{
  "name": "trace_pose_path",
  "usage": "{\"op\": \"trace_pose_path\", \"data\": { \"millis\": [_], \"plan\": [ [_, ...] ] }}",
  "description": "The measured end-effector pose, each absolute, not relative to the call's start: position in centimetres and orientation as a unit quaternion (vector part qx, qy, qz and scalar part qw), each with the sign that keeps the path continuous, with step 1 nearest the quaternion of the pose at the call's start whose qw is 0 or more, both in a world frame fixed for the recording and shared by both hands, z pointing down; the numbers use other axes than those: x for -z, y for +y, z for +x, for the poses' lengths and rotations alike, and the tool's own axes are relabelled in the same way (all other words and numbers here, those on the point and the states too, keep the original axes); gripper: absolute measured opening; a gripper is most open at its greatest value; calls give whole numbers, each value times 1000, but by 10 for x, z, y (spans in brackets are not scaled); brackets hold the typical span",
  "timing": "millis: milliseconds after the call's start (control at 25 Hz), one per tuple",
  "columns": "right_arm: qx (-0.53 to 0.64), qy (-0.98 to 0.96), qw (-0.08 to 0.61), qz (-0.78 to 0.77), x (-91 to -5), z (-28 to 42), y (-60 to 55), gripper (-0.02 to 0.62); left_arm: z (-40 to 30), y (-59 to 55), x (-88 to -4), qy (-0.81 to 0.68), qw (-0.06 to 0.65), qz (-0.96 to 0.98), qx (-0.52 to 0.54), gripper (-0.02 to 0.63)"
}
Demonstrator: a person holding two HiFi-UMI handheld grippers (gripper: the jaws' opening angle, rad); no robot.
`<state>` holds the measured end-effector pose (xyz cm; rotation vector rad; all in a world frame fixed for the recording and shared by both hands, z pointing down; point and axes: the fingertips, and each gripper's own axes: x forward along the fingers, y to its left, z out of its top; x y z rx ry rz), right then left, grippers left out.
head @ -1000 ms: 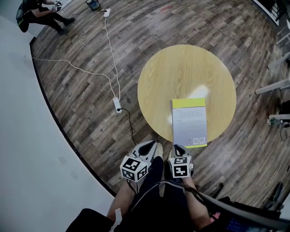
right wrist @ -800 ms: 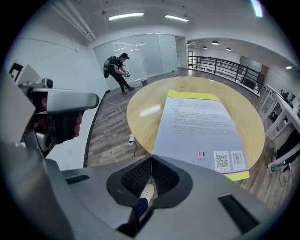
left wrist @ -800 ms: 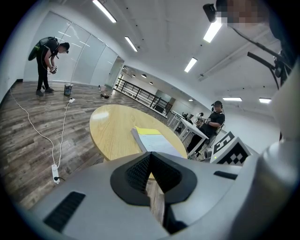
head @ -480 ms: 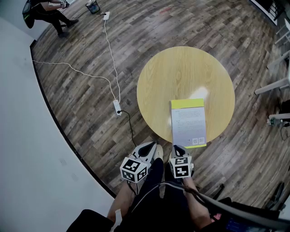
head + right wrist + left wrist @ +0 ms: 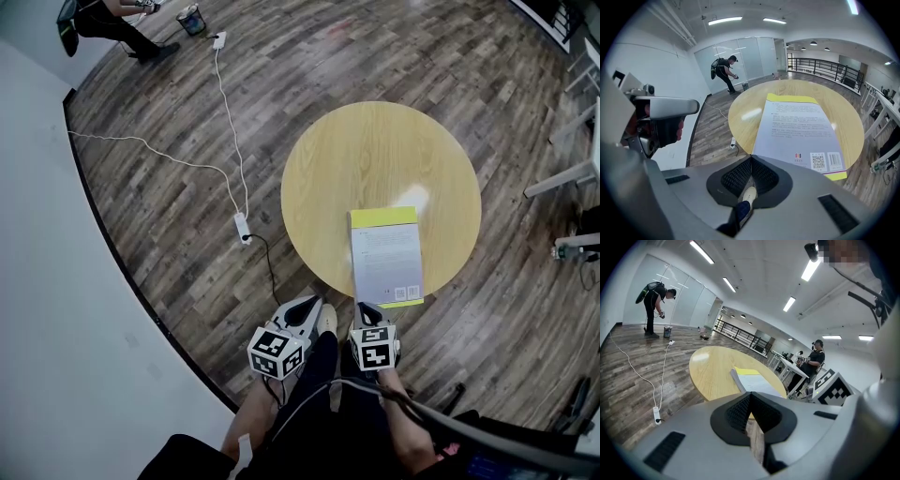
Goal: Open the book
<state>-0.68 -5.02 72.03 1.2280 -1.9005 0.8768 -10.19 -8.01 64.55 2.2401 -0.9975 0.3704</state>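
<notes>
A closed book lies back cover up on the round yellow wooden table, at its near edge, with a yellow-green band along the far end. My left gripper and right gripper hang side by side off the table's near edge, short of the book and touching nothing. In the left gripper view the jaws meet at the tip of the left gripper, with the book ahead to the right. In the right gripper view the right gripper is shut and empty, the book straight ahead.
A white cable and power strip lie on the wooden floor left of the table. A person stands far off by a bucket. White desk legs stand at the right. A pale wall runs along the left.
Both grippers stay where they were. The head view has shifted slightly, and the distant person has moved a little along the wall.
</notes>
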Motion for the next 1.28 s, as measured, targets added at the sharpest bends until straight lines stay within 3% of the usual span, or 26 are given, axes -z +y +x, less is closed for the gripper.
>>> {"op": "trace_pose_path", "data": {
  "millis": [800,1280],
  "plan": [
    [-323,-731,301,520,-669,27,-56,8,-76,-88,-612,-359,285,877,-145,-2],
    [-305,-708,266,579,-635,83,-60,6,-25,-91,-599,-316,267,899,-144,-2]
  ]
}}
